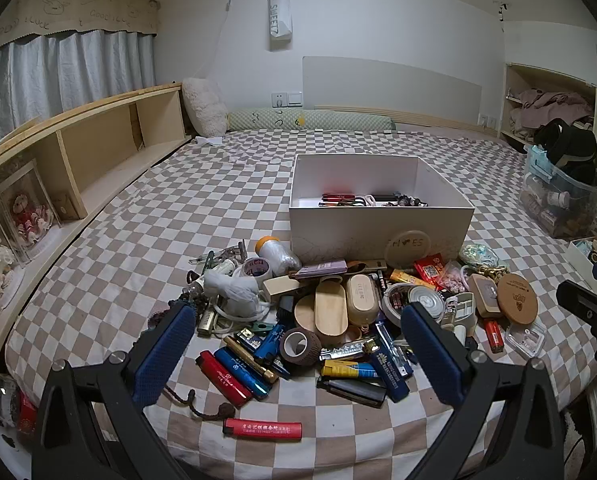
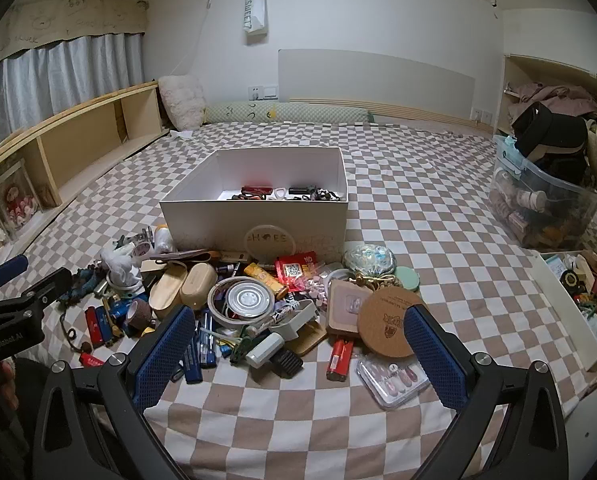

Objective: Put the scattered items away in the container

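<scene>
A white shoe box [image 1: 378, 230] [image 2: 254, 216] stands open on the checkered bed, with a few small items on its floor. In front of it lies a pile of scattered items: lighters, tape rolls, wooden cases, a cork coaster [image 2: 390, 326] and a red lighter [image 1: 262, 429]. My left gripper [image 1: 296, 350] is open and empty, hovering over the near side of the pile. My right gripper [image 2: 298, 344] is open and empty, over the pile's right part. Each gripper shows at the edge of the other's view.
A wooden shelf [image 1: 98, 160] runs along the bed's left side. A clear plastic bin [image 2: 546, 208] full of things and a white tray [image 2: 570, 304] sit at the right. Pillows [image 1: 206, 106] lie at the headboard.
</scene>
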`<control>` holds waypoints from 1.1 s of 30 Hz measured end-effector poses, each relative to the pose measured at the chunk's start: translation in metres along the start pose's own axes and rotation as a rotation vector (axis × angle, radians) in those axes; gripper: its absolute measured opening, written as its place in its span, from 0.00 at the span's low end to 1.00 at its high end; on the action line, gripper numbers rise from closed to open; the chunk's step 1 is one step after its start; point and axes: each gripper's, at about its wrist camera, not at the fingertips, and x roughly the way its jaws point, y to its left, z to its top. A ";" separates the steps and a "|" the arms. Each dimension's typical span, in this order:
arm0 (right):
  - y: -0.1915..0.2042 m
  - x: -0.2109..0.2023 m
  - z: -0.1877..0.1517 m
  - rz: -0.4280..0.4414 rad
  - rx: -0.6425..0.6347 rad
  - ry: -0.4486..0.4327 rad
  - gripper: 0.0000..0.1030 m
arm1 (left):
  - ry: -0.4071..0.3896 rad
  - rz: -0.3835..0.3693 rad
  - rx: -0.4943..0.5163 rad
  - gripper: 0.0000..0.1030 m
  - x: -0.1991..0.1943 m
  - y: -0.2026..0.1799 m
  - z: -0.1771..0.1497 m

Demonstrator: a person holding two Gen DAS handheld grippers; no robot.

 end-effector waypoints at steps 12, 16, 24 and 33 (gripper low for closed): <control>0.001 -0.002 -0.003 0.003 -0.006 0.006 1.00 | -0.003 0.008 -0.007 1.00 -0.002 0.001 -0.002; 0.002 -0.001 -0.003 0.005 -0.007 0.010 1.00 | -0.003 0.007 -0.009 1.00 -0.003 0.001 -0.002; 0.001 0.007 -0.005 0.003 -0.005 0.027 1.00 | 0.007 0.009 -0.020 1.00 0.003 0.006 -0.002; 0.001 0.017 -0.009 -0.003 -0.007 0.051 1.00 | 0.023 0.010 -0.024 1.00 0.017 0.007 0.000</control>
